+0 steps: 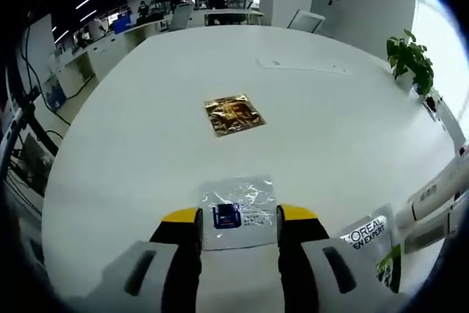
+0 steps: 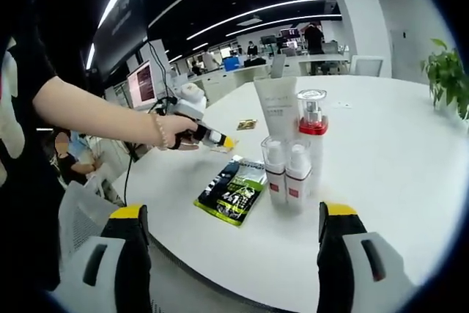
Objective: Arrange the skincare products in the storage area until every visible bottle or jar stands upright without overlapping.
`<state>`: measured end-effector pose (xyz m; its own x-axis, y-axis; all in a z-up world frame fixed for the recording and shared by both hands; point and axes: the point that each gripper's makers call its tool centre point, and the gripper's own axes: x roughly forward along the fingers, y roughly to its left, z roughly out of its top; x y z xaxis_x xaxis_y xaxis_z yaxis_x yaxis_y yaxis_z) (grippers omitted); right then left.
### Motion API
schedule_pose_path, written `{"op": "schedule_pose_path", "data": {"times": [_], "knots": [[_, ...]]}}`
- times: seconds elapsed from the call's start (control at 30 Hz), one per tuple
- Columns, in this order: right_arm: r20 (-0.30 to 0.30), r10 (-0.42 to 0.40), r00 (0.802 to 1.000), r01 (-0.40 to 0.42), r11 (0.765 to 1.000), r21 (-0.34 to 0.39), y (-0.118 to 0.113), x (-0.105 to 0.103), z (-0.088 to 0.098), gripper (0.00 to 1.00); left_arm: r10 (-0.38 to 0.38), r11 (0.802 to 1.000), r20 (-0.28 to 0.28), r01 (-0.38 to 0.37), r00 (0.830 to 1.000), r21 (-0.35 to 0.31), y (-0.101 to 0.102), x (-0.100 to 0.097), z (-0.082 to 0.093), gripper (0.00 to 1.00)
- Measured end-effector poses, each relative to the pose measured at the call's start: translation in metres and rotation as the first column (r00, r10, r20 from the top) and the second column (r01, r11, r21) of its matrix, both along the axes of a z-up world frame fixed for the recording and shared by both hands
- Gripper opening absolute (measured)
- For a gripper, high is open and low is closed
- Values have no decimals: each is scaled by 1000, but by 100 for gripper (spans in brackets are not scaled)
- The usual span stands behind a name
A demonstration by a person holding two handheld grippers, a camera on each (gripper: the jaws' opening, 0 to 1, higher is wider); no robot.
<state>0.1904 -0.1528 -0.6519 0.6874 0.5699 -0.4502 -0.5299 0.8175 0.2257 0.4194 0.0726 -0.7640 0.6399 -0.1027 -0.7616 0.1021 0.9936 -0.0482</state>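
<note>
We see the left gripper [image 1: 238, 215], jaws apart, just short of a flat clear sachet [image 1: 238, 210] on the worktop [image 1: 330, 130]. Beyond the wide-open right gripper [image 2: 234, 214], bottles [image 2: 287, 174] stand upright, long axes vertical.

Your left gripper view crops the green L'Oreal sachet [image 1: 377, 251] at its lower edge; the clear sachet's [image 1: 238, 210] small print stays unreadable between the yellow-tipped jaws.

Gold sachet [image 1: 233, 114], white table [image 1: 146, 152]
</note>
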Motion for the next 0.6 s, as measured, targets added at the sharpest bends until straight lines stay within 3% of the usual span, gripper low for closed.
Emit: {"op": "schedule_pose_path", "data": {"times": [0.33,0.6], "knots": [[7,18,1000,-18,1000,-1,2,-1,0,96,9,1000,26,-9,1000,-12,5,-13,13,37],[27,38,999,-38,999,-3,5,-2,3,96,35,999,42,-33,999,-29,13,-40,22,36]]}}
